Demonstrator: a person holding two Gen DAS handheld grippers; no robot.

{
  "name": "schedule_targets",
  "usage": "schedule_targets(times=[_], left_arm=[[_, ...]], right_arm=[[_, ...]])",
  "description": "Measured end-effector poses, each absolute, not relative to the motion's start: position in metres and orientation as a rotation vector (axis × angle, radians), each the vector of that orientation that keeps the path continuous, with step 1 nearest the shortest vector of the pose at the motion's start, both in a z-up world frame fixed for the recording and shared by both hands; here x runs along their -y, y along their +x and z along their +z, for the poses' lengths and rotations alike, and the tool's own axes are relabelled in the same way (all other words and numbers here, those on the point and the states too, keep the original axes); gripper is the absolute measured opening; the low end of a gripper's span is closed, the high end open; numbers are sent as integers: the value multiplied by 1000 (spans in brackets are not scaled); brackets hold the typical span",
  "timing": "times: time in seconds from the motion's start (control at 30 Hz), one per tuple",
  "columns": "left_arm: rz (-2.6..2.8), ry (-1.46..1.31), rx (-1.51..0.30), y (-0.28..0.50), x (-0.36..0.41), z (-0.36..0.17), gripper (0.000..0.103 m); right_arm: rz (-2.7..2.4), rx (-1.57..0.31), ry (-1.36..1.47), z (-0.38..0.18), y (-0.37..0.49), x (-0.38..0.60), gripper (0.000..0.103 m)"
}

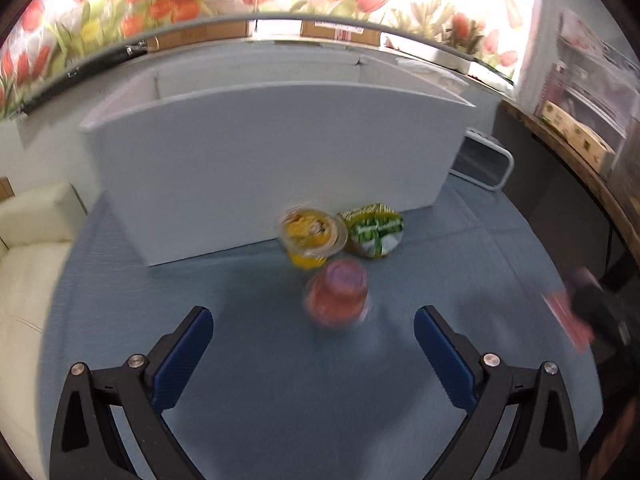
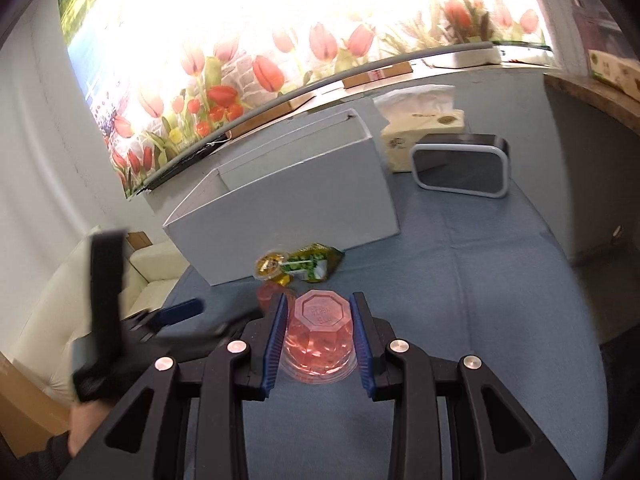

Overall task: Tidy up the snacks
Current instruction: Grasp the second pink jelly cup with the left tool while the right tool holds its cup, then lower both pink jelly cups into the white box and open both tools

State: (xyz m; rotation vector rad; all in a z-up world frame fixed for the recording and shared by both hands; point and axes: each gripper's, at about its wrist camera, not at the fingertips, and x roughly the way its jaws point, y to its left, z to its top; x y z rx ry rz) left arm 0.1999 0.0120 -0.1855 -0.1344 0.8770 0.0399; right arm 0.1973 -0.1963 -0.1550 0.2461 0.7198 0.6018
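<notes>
You're gripping the pink jelly cup (image 2: 318, 340) upside down in your right gripper (image 2: 319, 340) near the white box (image 2: 288, 204), left gripper (image 1: 313, 356) fingers spread over another pink cup (image 1: 337, 300); risking slippery-plastic squeeze-out.

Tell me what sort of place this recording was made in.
Probably a home living room or lounge, though I can't be sure: a cream sofa beside the blue-covered table, a tulip mural on the wall, and a tissue box next to a small speaker-like device.
</notes>
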Motion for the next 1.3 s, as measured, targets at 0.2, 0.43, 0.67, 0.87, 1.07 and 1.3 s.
schedule_targets(times=[0.2, 0.43, 0.67, 0.87, 1.07, 1.3], left_arm=[[22, -132, -921, 222, -7, -202, 61], [-16, -144, -889, 216, -15, -200, 36], [-83, -146, -864, 204, -15, -185, 36], [-117, -172, -814, 179, -24, -160, 36], [-132, -189, -731, 162, -39, -120, 36], [-118, -199, -638, 169, -65, -69, 36]], right_arm=[[582, -741, 271, -165, 198, 213, 35], [596, -742, 281, -169, 196, 214, 35], [613, -735, 291, -166, 191, 210, 34], [643, -712, 282, -161, 189, 204, 35], [680, -689, 246, -146, 191, 187, 35], [728, -612, 214, -109, 217, 161, 35]])
